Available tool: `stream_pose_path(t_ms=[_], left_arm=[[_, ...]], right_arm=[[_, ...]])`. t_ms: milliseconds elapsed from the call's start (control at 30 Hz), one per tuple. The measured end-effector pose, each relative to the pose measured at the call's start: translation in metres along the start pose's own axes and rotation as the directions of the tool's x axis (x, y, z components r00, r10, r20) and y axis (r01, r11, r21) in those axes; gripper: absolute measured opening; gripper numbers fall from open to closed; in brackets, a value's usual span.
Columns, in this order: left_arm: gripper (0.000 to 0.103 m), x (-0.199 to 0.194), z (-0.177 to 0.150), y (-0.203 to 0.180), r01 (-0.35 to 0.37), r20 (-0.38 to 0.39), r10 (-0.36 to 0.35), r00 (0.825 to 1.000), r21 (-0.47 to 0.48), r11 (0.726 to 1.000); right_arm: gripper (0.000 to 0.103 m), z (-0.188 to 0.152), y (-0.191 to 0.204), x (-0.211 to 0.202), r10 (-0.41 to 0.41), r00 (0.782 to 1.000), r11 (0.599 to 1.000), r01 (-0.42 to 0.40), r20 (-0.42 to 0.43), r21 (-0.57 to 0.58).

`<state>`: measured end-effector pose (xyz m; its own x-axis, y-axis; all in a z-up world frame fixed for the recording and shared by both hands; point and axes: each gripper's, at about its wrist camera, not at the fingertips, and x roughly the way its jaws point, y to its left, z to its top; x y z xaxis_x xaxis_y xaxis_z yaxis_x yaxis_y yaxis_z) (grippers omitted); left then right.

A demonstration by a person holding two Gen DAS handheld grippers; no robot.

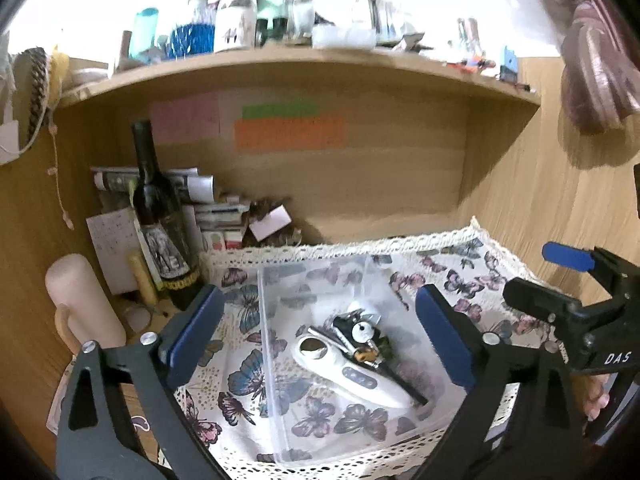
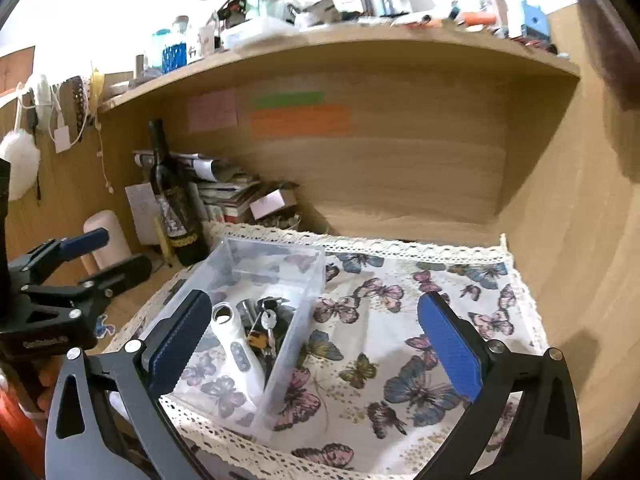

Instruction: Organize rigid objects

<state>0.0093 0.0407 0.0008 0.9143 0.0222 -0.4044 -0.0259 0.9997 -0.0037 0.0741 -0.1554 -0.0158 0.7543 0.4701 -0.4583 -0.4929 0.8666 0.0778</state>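
From the left wrist, we see our left gripper (image 1: 320,344) spread wide and holding nothing, hovering over a clear plastic rectangular bin (image 1: 276,400) on a butterfly-print cloth with a lace border (image 1: 460,276). Inside the bin lie a white handheld device with grey buttons (image 1: 352,376) and a bunch of keys and dark metal pieces (image 1: 362,340), touching each other.

From the right wrist, our right gripper (image 2: 316,344) is likewise spread and empty, above the cloth just beside the bin. A dark glass wine bottle (image 2: 176,208) stands behind.
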Motion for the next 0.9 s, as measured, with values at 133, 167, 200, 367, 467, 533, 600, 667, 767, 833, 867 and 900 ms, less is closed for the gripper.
stream_pose_path(t_ms=[133, 167, 200, 367, 467, 533, 600, 667, 767, 833, 867, 900], left_arm=[[0.100, -0.008, -0.001, -0.006, 0.004, 0.013, -0.004, 1.000, -0.015, 1.000], [0.100, -0.009, -0.002, -0.006, 0.004, 0.016, -0.004, 1.000, -0.021, 1.000], [0.100, -0.010, -0.003, -0.006, 0.002, 0.021, -0.001, 1.000, -0.028, 1.000], [0.101, -0.019, -0.005, -0.009, -0.007, 0.047, 0.009, 0.999, -0.043, 0.999], [0.101, -0.022, -0.004, -0.009, -0.008, 0.054, 0.010, 0.998, -0.045, 0.999], [0.101, -0.022, -0.004, -0.010, -0.005, 0.053, 0.008, 0.999, -0.045, 0.999], [0.101, -0.022, -0.004, -0.010, -0.001, 0.050, 0.004, 0.999, -0.045, 0.999], [0.101, -0.023, -0.005, -0.010, 0.002, 0.050, 0.000, 0.999, -0.041, 0.999], [0.101, -0.023, -0.006, -0.012, 0.005, 0.049, -0.003, 0.999, -0.036, 0.999], [0.101, -0.022, -0.006, -0.012, 0.007, 0.047, -0.006, 0.999, -0.034, 0.999], [0.101, -0.021, -0.006, -0.012, 0.008, 0.046, -0.007, 0.999, -0.034, 0.999], [0.101, -0.021, -0.006, -0.012, 0.010, 0.045, -0.008, 0.999, -0.034, 0.999]], right_arm=[[0.103, -0.004, -0.002, -0.009, -0.011, 1.000, 1.000, 0.011, 0.015, 0.010], [0.103, -0.005, -0.003, -0.011, -0.011, 1.000, 1.000, 0.011, 0.019, 0.012], [0.103, -0.006, -0.003, -0.013, -0.009, 1.000, 1.000, 0.008, 0.022, 0.015], [0.103, -0.009, -0.005, -0.020, 0.002, 1.000, 1.000, -0.003, 0.030, 0.027], [0.103, -0.010, -0.005, -0.023, 0.008, 0.999, 1.000, -0.009, 0.036, 0.028], [0.103, -0.010, -0.003, -0.025, 0.010, 0.999, 1.000, -0.011, 0.039, 0.026], [0.103, -0.010, -0.002, -0.026, 0.009, 0.999, 1.000, -0.009, 0.043, 0.022], [0.103, -0.010, -0.002, -0.027, 0.006, 0.999, 1.000, -0.007, 0.047, 0.017], [0.103, -0.010, -0.001, -0.029, 0.008, 0.999, 1.000, -0.009, 0.054, 0.018], [0.103, -0.010, -0.001, -0.029, 0.006, 0.998, 1.000, -0.007, 0.055, 0.016], [0.103, -0.010, -0.002, -0.029, 0.007, 0.998, 1.000, -0.008, 0.055, 0.016], [0.103, -0.010, -0.002, -0.029, 0.004, 0.998, 1.000, -0.005, 0.056, 0.017]])
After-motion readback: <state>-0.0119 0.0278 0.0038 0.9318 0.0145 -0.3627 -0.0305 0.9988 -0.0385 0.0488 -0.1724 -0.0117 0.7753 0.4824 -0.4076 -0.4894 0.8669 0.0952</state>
